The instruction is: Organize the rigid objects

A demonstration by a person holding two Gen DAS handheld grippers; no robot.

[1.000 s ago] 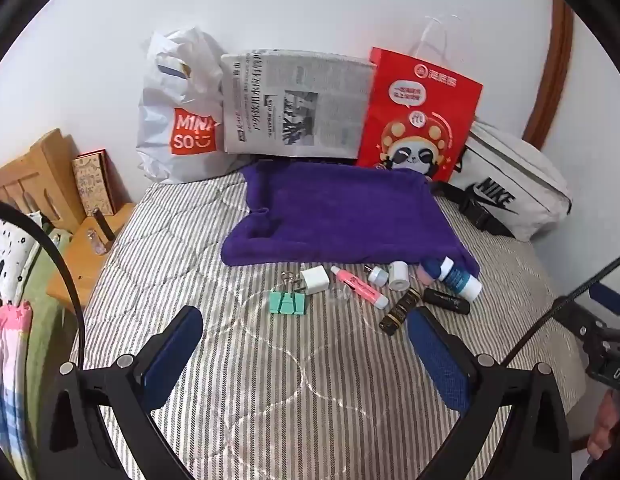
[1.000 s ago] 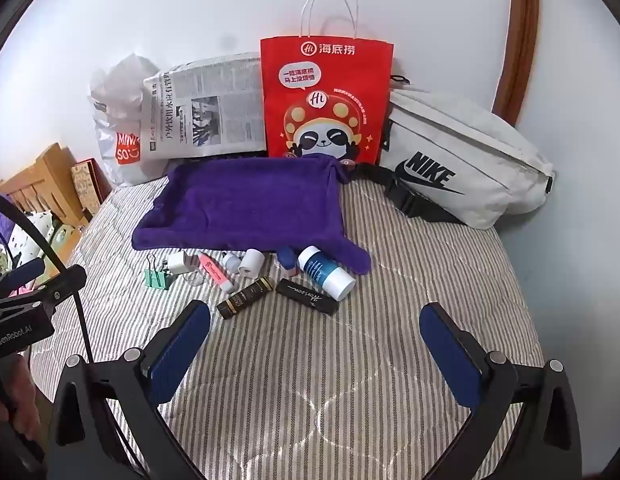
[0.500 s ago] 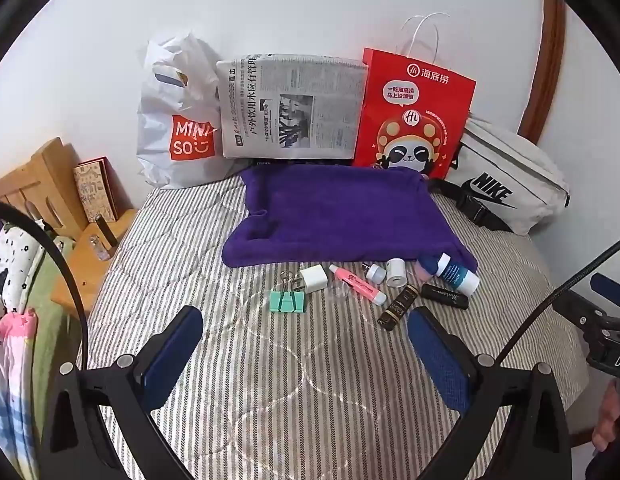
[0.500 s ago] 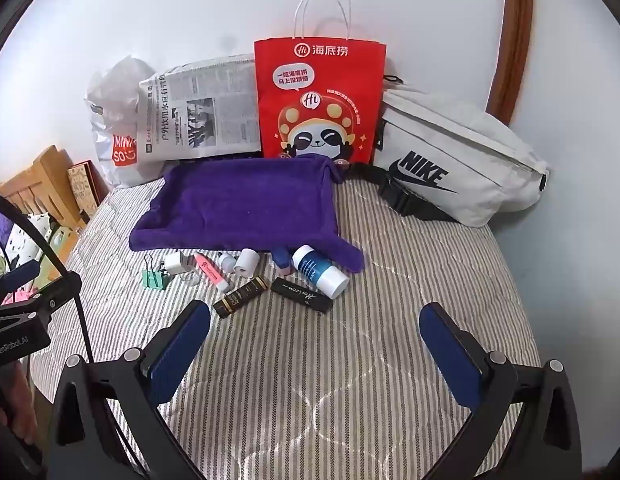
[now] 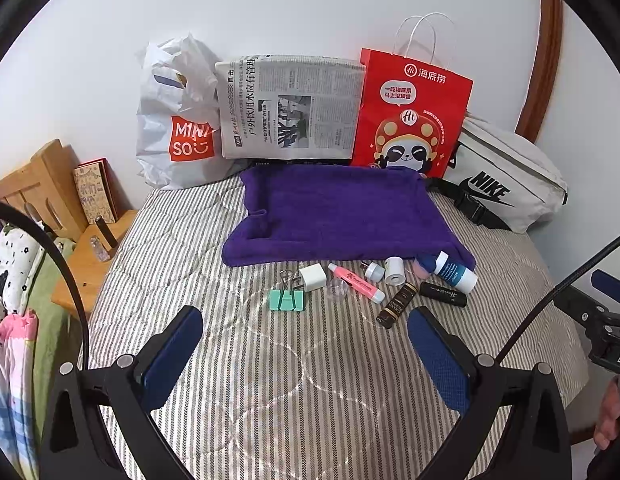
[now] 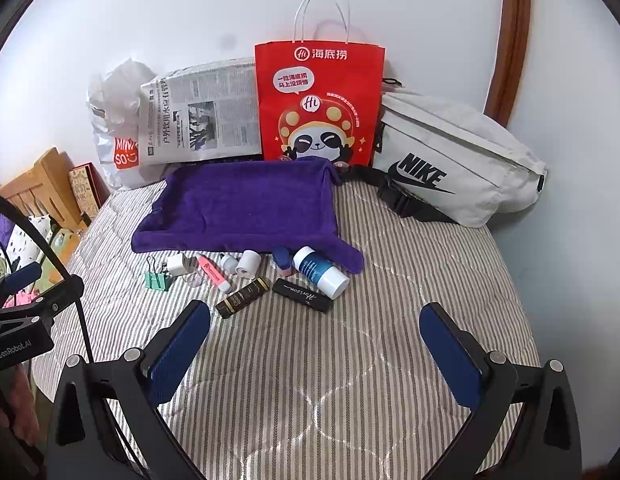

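1. The bed (image 5: pixel 214 360), covered in a grey-and-white striped quilt, fills the lower part of both views and carries everything else.
2. Along the white wall at the back stand a white Miniso plastic bag (image 5: pixel 178 120), a folded newspaper (image 5: pixel 290 108), a red paper bag with a panda print (image 6: pixel 320 108) and a pale Nike waist bag (image 6: pixel 450 160), side by side from left to right.
3. A purple towel (image 5: pixel 338 216) lies flat on the bed just in front of those bags.
4. The left gripper (image 5: pixel 306 344) hangs over the bed with its blue-padded jaws wide apart and nothing between them.
5. The right gripper (image 6: pixel 316 338) hangs likewise, jaws spread wide and empty, near the row of small things.
6. A blue-and-white bottle (image 6: pixel 320 272) lies on its side at the towel's front right corner, touching the cloth.
7. A black tube with script lettering (image 6: pixel 301 295) lies just in front of that bottle.
8. A dark brown tube with gold print (image 6: pixel 242 297) lies tilted to its left.
9. A pink highlighter (image 5: pixel 356 282) lies slanted beside a clear round cap (image 5: pixel 337 291).
10. A green binder clip (image 5: pixel 287 299) sits at the row's left end, just beside a white charger plug (image 5: pixel 312 277).
11. Two small white cylinders (image 5: pixel 384 270) rest at the towel's front edge.
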